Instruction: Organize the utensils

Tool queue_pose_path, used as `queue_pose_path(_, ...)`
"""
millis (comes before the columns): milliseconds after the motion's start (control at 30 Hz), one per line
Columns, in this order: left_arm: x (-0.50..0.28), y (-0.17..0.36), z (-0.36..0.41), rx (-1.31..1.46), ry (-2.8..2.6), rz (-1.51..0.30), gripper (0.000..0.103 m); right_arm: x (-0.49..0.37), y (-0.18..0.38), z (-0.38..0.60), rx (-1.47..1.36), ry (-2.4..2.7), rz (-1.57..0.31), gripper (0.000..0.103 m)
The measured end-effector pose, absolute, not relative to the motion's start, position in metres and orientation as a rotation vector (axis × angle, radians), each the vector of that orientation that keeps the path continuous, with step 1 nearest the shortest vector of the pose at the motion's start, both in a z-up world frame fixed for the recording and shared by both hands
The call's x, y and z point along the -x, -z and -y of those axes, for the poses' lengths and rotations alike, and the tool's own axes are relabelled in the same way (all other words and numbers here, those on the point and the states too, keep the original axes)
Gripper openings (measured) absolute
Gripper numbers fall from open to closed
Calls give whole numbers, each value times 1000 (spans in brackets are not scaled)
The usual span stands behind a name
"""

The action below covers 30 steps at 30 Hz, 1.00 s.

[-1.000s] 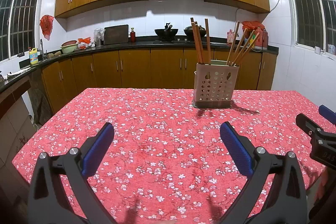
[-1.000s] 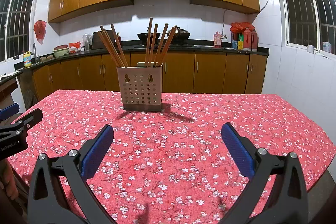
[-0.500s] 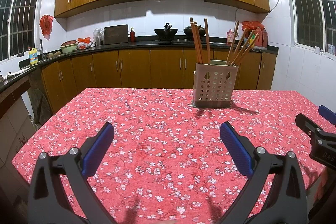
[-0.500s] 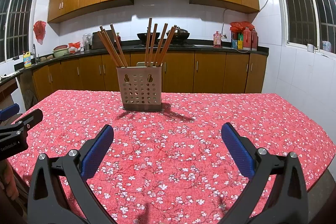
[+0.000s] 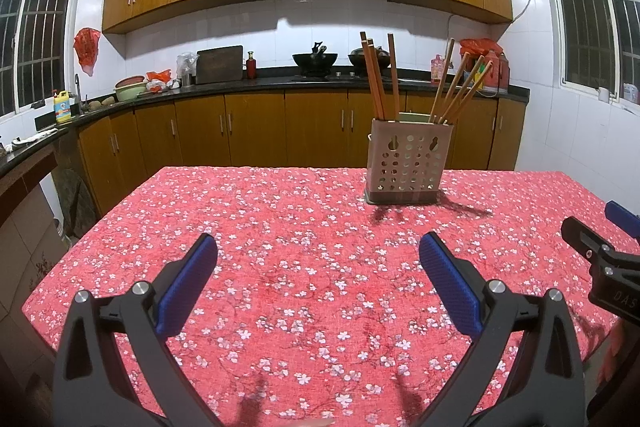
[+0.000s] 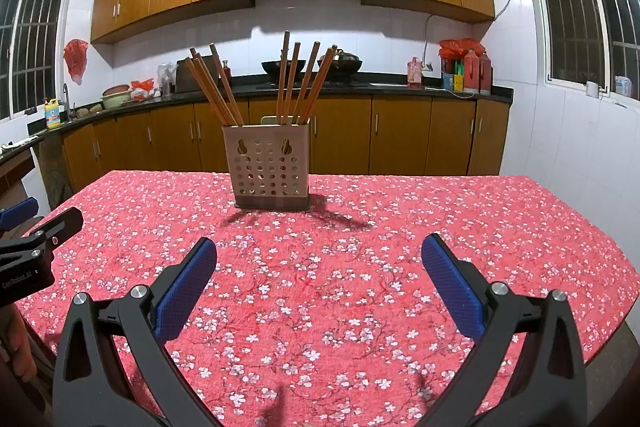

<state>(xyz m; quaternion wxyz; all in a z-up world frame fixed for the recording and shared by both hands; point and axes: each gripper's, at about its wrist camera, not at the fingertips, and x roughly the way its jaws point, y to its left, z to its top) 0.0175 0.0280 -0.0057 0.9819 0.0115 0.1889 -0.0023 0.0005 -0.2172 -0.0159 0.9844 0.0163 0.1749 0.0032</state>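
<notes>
At the far middle of the table (image 6: 440,227) stands the perforated utensil holder (image 6: 267,167), chopsticks (image 6: 298,83) upright in it in two bunches, so I judge the sorting done or nearly; I see nothing loose on the cloth. My left gripper (image 5: 318,269) and right gripper (image 6: 319,271) both gape wide, empty, well short of it. Plenty of open cloth ahead; table edges close on both outer sides.
</notes>
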Motion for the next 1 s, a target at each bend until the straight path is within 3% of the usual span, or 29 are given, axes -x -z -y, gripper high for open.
queue_pose_path(1000,-20,11,-28,-22,6,-388,99,-1,18,216,-37,-8,-360,101)
